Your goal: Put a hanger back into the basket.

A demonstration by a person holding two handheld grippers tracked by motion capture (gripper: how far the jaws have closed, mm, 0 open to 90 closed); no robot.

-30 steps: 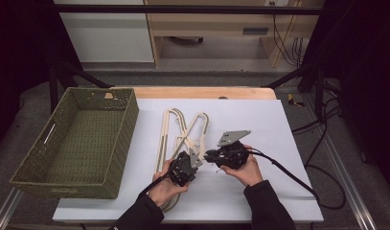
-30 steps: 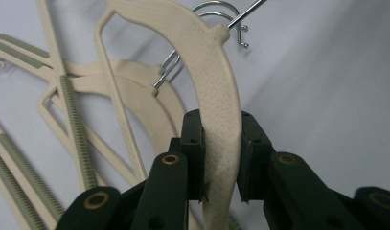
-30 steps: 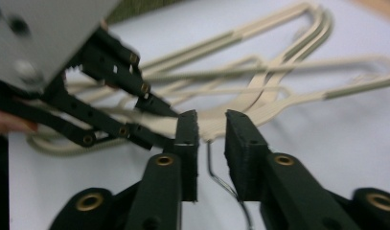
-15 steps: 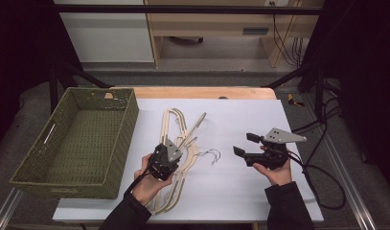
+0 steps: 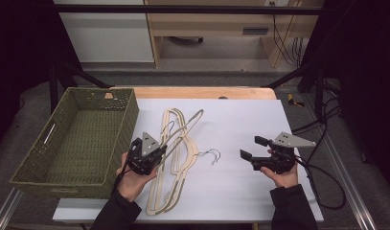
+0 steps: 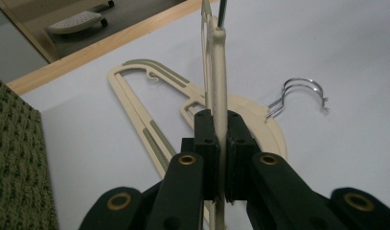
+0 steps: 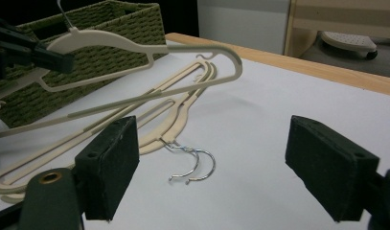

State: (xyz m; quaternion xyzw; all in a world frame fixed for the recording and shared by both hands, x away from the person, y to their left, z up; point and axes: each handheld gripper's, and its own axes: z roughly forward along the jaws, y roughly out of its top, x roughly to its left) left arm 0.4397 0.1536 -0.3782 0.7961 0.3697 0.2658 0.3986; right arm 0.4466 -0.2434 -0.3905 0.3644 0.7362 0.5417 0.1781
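My left gripper (image 5: 156,152) is shut on a cream plastic hanger (image 5: 185,125), gripped near its neck and lifted at a slant off the pile. In the left gripper view the pads pinch the hanger's thin edge (image 6: 220,139). Other cream hangers (image 5: 180,167) lie flat on the white table (image 5: 240,124), with their metal hooks (image 5: 212,154) pointing right. My right gripper (image 5: 250,147) hovers to the right of the hooks. Its jaws have just been opening and nothing is between them (image 7: 221,167). From there I see the raised hanger (image 7: 135,45) and the hooks (image 7: 192,163).
A green woven basket (image 5: 128,124) stands at the table's left, close beside my left hand. The table's wooden far edge (image 5: 207,92) runs behind the hangers. Cables trail from the right gripper off the table's right side (image 5: 322,172).
The left gripper has moved left and up, taking one hanger with it. The right gripper has let go, drawn away to the right and opened wide.
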